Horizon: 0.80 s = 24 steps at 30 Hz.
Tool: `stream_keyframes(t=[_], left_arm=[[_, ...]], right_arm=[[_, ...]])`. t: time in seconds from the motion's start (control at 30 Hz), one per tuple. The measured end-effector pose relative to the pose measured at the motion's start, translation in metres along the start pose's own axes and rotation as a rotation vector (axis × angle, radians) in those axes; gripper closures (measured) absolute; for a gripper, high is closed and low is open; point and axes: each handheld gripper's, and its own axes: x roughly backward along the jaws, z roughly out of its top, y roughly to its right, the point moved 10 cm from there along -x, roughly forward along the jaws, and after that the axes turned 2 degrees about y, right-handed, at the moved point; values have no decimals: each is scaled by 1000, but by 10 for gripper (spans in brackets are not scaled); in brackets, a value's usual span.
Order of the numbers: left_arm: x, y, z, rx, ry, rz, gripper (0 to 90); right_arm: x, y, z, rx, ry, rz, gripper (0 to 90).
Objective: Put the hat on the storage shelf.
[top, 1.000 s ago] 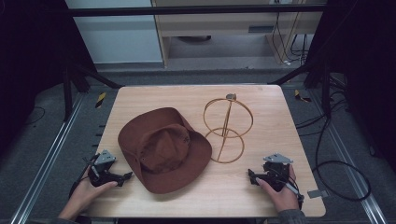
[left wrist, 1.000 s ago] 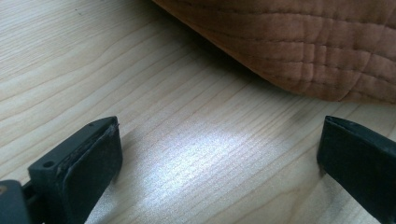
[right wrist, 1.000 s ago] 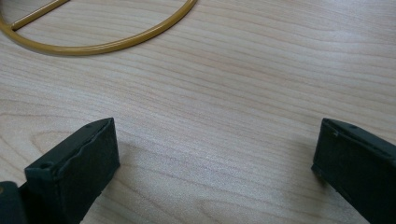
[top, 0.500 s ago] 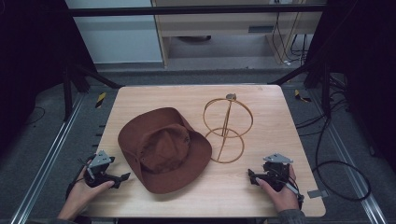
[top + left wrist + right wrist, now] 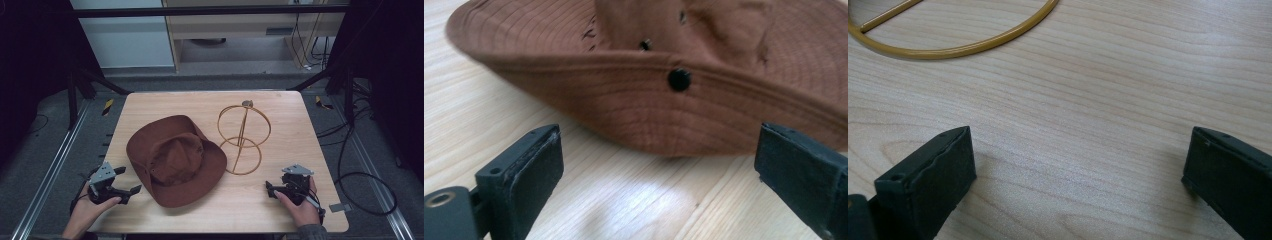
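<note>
**RISK NOTES: HAT PICKUP W/ LEFT TONGS**

1. Worktop (image 5: pixel 310 125): smooth pale wood, no lip at the edges. Anything pushed instead of lifted slides freely; a hard shove can carry it toward the near edge.

2. Hat (image 5: pixel 175 160): brown fabric, lies crown-up at centre-left of the worktop, brim flat except the near edge, which curls up slightly in the left gripper view. Soft brim = main hazard. A pinch on the outermost hem only is likely to fold or slip out; the hat then sags or drops. Its right brim lies just beside the stand base, so a sideways drag may bump the stand.

3. Wire stand (image 5: pixel 244 137): gold rings on a thin upright rod, right of the hat. Looks light and top-heavy; a knock from hat or tongs may tip it.

4. Left tongs (image 5: pixel 122 187): jaws wide, have just been closing slightly, nothing between them; hat brim (image 5: pixel 679 115) near, ahead, not touched. Approach too low → pads scrape the wood, pass under nothing.

5. Right tongs (image 5: pixel 274 190): jaws wide, empty, near the stand base ring (image 5: pixel 963 42), apart from it. Careless reach may nudge the ring.
</note>
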Motion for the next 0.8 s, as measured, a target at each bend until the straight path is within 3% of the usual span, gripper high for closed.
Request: stream_keyframes(t=[0.03,0.23,0.5,0.8], left_arm=[[-1,3,4,3,12,-17,55],[-3,10,21,-44,-7,-25,59],[-6,24,72,-131,-16,-49,50],[-27,36,112,-192,-86,-66,43]], right_arm=[[0,0,0,0,0,0,5],[0,0,0,0,0,0,4],[0,0,0,1,0,0,5],[0,0,0,0,0,0,5]])
